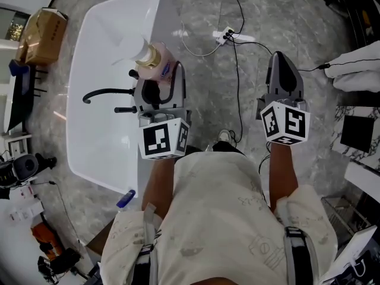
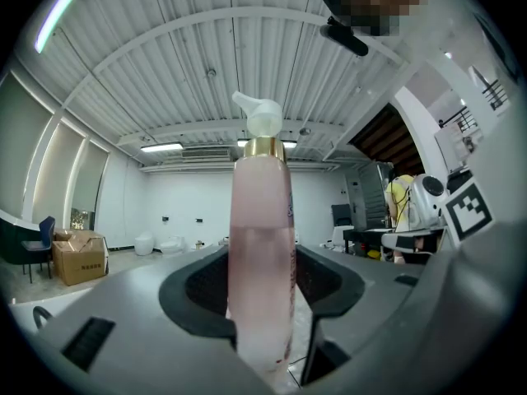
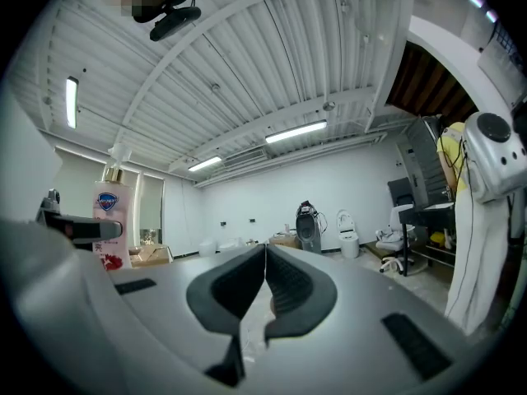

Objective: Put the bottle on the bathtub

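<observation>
Bottle (image 1: pixel 155 61) of pink liquid with a white pump and gold collar, held upright and pinched low on its body between the fingers of the left gripper (image 1: pixel 158 83). In the head view it sits at the long edge of the white bathtub (image 1: pixel 104 46) nearest the person, just beside a black faucet (image 1: pixel 105 92) that reaches over the basin. The gripper hides the bottle's base, so it cannot be told whether it touches the rim.

The right gripper (image 1: pixel 284 61) is well apart from the tub, over the grey marbled floor (image 1: pixel 297 22). Its fingers are pressed together with nothing between them. Cables (image 1: pixel 237 70) trail across the floor between the two grippers, and a cardboard box (image 1: pixel 41 35) stands beyond the tub.

The task appears well along. The bottle is grasped and brought to the tub, and what seems left is settling it on the rim and letting go.
</observation>
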`<action>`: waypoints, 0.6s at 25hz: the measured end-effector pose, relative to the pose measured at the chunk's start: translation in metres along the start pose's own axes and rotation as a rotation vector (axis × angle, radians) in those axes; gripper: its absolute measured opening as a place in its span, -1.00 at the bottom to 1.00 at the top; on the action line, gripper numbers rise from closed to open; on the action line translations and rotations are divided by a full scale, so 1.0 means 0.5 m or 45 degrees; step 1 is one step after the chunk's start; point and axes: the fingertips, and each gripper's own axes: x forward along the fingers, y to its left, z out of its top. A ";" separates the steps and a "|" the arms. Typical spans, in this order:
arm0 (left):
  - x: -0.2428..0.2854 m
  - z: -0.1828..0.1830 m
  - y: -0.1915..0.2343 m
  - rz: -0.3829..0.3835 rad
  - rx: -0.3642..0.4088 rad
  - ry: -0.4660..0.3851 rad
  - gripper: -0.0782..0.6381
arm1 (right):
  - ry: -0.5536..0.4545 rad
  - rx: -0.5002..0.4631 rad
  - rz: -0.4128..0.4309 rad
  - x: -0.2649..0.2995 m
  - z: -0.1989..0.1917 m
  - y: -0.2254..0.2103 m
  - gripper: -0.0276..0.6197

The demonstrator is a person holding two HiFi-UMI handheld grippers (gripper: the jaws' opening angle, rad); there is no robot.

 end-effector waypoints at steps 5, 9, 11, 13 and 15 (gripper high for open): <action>0.018 -0.006 -0.034 -0.002 -0.001 0.008 -0.14 | -0.018 -0.034 -0.009 0.002 0.006 -0.033 -0.95; 0.036 -0.009 -0.033 0.006 -0.002 0.009 -0.14 | -0.030 -0.078 -0.011 0.020 0.009 -0.034 -0.94; 0.046 -0.016 -0.024 0.007 -0.001 0.007 -0.14 | -0.034 -0.101 -0.009 0.034 0.005 -0.026 -0.94; 0.060 -0.027 -0.008 0.008 -0.005 0.004 -0.14 | -0.036 -0.113 -0.003 0.055 0.000 -0.013 -0.94; 0.077 -0.037 0.013 0.011 -0.018 0.000 -0.14 | -0.037 -0.123 0.006 0.078 -0.004 0.006 -0.94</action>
